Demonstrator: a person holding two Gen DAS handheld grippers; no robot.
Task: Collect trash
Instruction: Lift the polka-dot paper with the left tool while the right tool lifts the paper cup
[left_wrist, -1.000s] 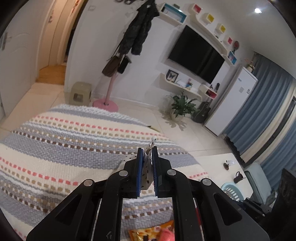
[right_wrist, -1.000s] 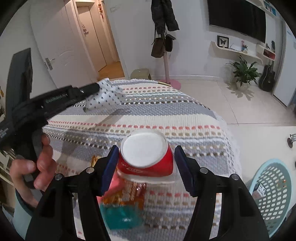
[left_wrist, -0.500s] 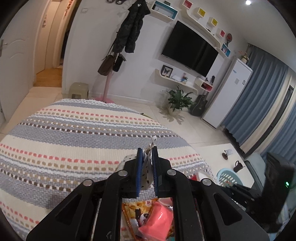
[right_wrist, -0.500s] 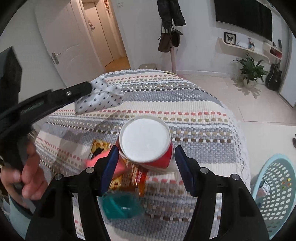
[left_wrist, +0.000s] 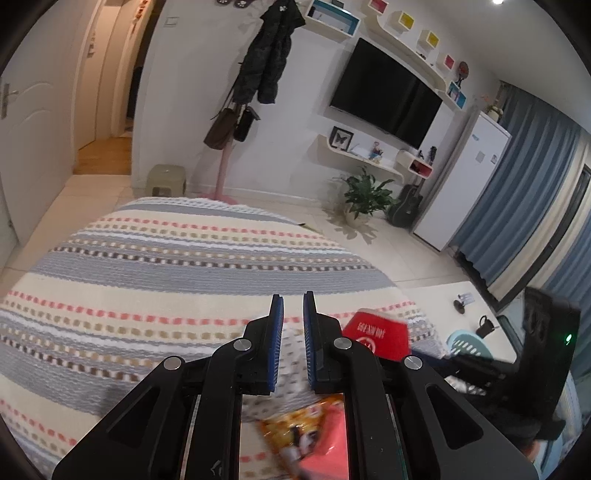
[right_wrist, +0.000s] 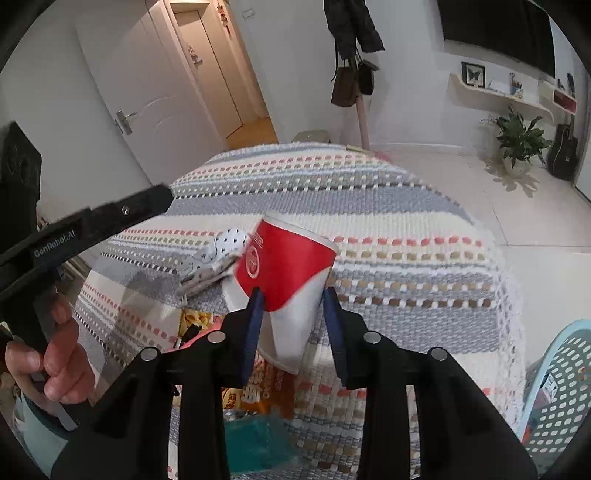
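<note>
At the right tool (right_wrist: 291, 295), jaws just closing, the tilted paper cup (right_wrist: 288, 266) is pinched over the bench (right_wrist: 406, 229). We'd squeeze lightly, lift clear, then carry it to the blue basket (right_wrist: 554, 387). Left tool (left_wrist: 293, 299): nearly closed, empty.

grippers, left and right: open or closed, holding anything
left gripper: closed, nothing held
right gripper: jaws just closing, gripping the red cup
</note>
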